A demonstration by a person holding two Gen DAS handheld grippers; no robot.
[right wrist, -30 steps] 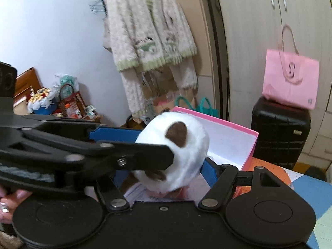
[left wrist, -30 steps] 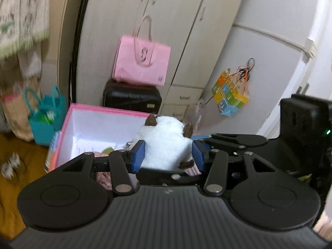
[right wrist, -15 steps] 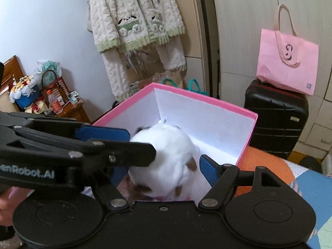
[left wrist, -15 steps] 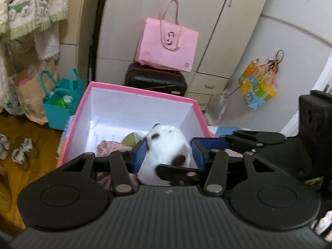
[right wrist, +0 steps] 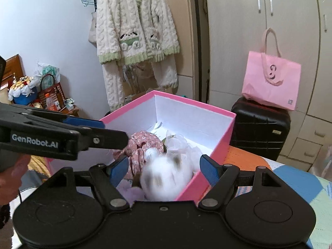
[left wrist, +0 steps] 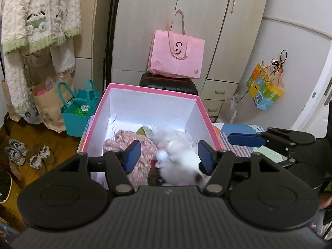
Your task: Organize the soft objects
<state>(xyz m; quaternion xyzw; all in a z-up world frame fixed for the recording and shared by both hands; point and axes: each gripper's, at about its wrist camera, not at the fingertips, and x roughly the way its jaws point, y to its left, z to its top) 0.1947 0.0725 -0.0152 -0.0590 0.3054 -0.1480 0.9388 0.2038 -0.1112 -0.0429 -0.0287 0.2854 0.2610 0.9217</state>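
Both grippers, left gripper (left wrist: 167,157) and right gripper (right wrist: 164,169), hang with jaws released above the pink box (left wrist: 145,88); the blurred white plush (left wrist: 180,161) lies inside it. Better withdraw straight upward, clear of the rim.

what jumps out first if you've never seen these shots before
The pink box with white walls fills the middle of both views, and a blurred white plush toy sits inside it beside a pink floral cloth. Both the left gripper and the right gripper hang open over the box. Behind, a pink tote bag rests on a black suitcase.

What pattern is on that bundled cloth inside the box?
Pink cloth with small white flowers, clearest in the right wrist view.
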